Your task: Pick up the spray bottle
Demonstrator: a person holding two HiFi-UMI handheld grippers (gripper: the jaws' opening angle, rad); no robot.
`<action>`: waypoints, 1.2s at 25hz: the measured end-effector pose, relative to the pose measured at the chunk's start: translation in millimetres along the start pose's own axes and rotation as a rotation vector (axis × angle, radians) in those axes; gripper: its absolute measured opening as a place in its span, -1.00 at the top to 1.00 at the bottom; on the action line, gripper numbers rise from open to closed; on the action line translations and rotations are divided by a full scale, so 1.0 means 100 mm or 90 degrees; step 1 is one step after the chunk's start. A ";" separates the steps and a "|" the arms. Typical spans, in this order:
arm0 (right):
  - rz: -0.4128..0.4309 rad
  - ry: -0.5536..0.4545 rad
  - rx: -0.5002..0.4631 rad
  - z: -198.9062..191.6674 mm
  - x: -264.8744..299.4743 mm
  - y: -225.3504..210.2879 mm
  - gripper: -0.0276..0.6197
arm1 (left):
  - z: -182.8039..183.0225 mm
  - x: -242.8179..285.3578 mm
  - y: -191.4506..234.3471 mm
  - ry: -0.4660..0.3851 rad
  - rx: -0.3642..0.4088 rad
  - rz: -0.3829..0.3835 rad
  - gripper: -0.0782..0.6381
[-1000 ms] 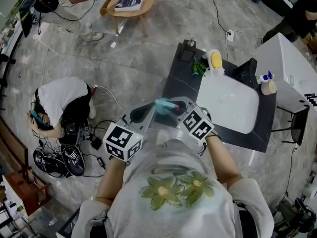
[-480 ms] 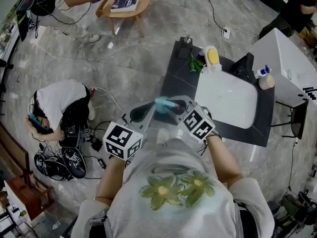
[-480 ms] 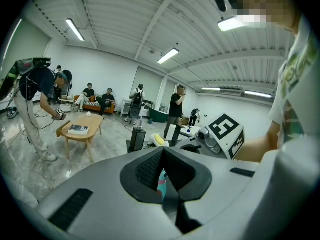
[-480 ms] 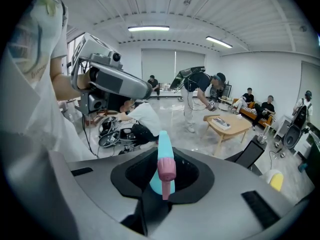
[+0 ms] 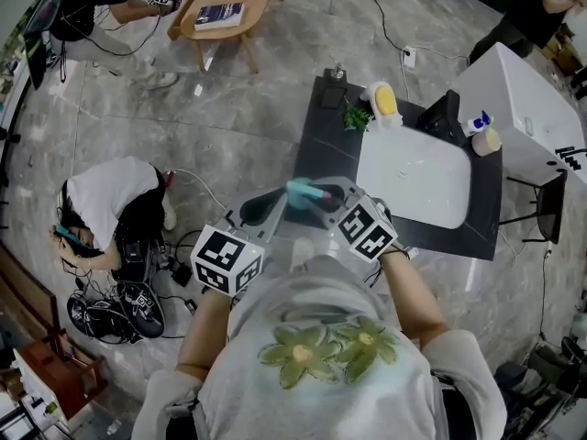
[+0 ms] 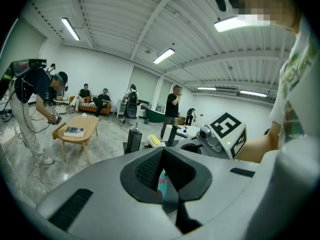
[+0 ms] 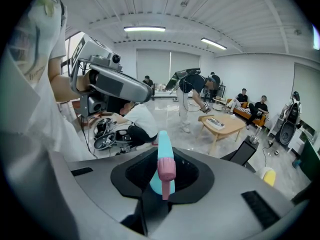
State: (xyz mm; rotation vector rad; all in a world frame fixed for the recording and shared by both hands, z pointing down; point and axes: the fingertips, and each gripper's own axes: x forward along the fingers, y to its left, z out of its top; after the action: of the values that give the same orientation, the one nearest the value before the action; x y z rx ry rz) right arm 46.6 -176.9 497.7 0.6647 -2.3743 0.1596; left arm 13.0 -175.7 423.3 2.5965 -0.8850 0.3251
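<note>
Up by the person's chest in the head view, the bottle (image 5: 305, 193) is off the ground, out over the floor near the dark table (image 5: 316, 145) with the white sink (image 5: 413, 177). The right gripper (image 5: 323, 198) has it. The left gripper (image 5: 269, 206) sits just beside it and points at it. From the left gripper view, the left gripper (image 6: 161, 154) has its jaws pressed nearly together with nothing between them. A thin bit of blue-green bottle (image 6: 161, 180) peeks through past them. From the right gripper view, the right gripper (image 7: 161, 186) has its jaws closed tight on the bottle (image 7: 165, 159), which stands up between them, blue-green with a pink spray head. I think the pick-up is as good as done, since the bottle is held in the air. The next move just needs a firm squeeze and a steady hand, so the bottle does not slip or tip.
</note>
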 end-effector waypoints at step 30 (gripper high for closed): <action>-0.093 -0.048 0.015 0.45 -0.50 0.37 0.65 | -0.18 -0.40 -0.26 0.014 0.015 -0.043 0.76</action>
State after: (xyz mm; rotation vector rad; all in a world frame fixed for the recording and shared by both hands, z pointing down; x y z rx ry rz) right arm 34.8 -136.3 433.5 0.8666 -2.3875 0.0996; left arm -3.5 -127.8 418.7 2.6322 -0.7880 0.3464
